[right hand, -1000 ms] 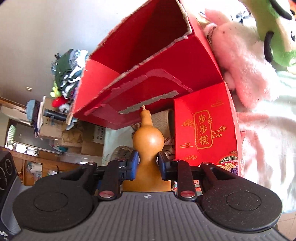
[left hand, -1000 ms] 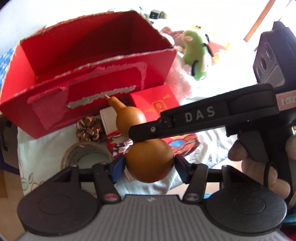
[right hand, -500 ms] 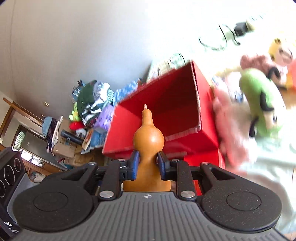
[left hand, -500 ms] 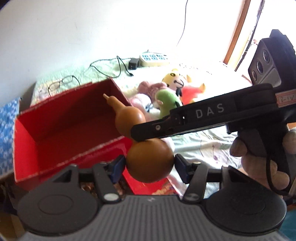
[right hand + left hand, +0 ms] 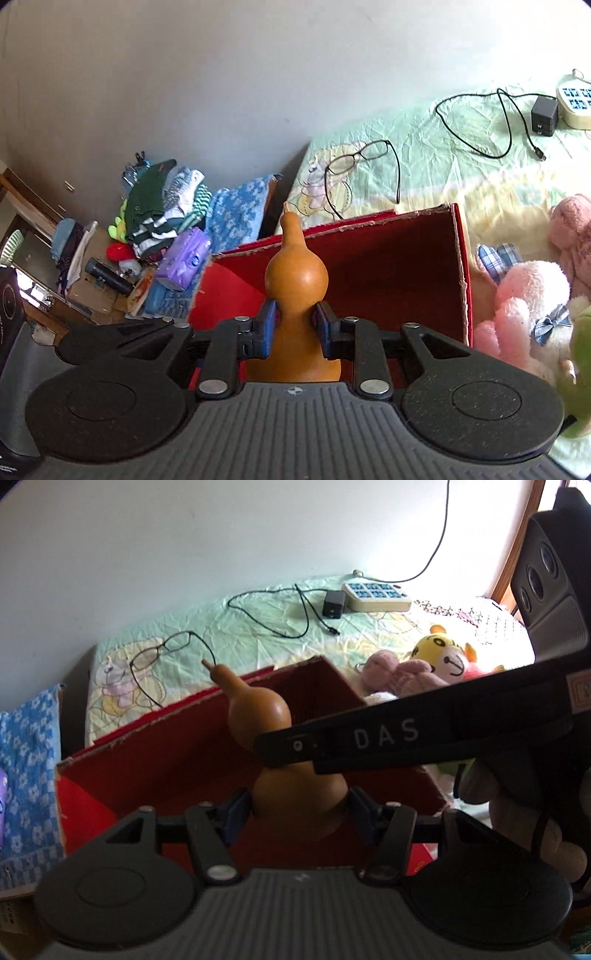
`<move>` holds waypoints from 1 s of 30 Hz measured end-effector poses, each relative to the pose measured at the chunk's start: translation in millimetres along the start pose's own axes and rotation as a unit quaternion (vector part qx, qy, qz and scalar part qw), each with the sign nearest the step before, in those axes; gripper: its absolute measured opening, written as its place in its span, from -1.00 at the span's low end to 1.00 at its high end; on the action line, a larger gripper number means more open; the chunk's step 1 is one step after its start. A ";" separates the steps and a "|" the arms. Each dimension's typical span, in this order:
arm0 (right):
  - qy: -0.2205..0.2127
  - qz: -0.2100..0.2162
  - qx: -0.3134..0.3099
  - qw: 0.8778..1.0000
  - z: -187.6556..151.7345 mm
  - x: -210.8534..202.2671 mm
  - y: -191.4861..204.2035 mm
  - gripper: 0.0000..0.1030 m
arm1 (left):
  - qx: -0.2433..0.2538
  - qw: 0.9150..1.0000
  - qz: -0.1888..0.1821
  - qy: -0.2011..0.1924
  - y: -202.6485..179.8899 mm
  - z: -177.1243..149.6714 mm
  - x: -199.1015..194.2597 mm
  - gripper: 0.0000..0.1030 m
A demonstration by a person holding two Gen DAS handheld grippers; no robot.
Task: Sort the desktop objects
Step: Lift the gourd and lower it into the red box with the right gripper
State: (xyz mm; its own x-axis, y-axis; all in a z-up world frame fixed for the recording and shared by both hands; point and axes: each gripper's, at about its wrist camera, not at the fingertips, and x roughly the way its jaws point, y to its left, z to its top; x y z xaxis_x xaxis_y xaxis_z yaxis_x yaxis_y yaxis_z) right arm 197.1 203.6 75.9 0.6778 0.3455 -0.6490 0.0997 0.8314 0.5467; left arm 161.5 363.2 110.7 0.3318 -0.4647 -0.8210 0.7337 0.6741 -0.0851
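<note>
A brown gourd (image 5: 258, 716) hangs upright over the open red cardboard box (image 5: 166, 753). My left gripper (image 5: 299, 808) is shut on its lower bulb, a blue pad on each side. In the right wrist view the right gripper (image 5: 294, 325) clamps the gourd (image 5: 296, 277) at its narrow waist; its jaws are opening slightly, and the pads still touch the gourd. The right gripper's black finger crosses the left wrist view in front of the gourd's waist. The red box (image 5: 388, 266) lies open behind and below the gourd, and I see nothing in the part of its inside that shows.
Behind the box, on the light green sheet, lie glasses (image 5: 159, 653), a black charger with cable (image 5: 332, 603) and a white power strip (image 5: 376, 596). Plush toys (image 5: 524, 310) crowd the box's right side. A blue patterned cloth (image 5: 26, 775) and piled clothes (image 5: 162, 206) are at the left.
Both grippers have lifted the gourd from the clutter in front of the red box to above its open top. The small red packet, pine cone and tape roll have dropped out of view.
</note>
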 end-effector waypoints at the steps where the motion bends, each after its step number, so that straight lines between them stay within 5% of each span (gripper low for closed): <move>1: 0.013 -0.011 -0.001 1.000 0.6 11.7 -2.1 -0.48 | -0.005 1.000 -0.009 0.014 7.1 -1.3 13.1 0.14; 7: 0.086 -0.059 -0.025 0.994 -5.7 66.0 -7.1 -0.45 | -0.007 0.995 -0.028 0.098 37.5 -3.7 79.1 0.05; 11: 0.118 -0.065 0.013 0.991 -6.9 82.4 -21.7 -0.46 | -0.001 0.990 -0.042 0.135 43.1 -1.2 95.7 -0.01; 24: 0.149 -0.066 0.044 0.986 -10.8 80.5 -30.0 -0.39 | -0.021 0.985 -0.067 0.157 43.8 -7.8 102.1 0.04; 30: 0.174 -0.053 0.071 0.981 -10.8 84.3 -39.5 -0.39 | -0.019 0.989 -0.056 0.138 42.1 -11.4 92.9 0.22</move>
State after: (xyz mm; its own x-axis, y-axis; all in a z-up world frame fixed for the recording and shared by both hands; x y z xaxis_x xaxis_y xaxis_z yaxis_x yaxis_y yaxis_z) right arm 242.4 204.6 -6.1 0.3715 0.4077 -0.8341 0.2738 0.8104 0.5180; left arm 216.5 354.9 24.5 0.0708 -0.3665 -0.9277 0.7321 0.6509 -0.2012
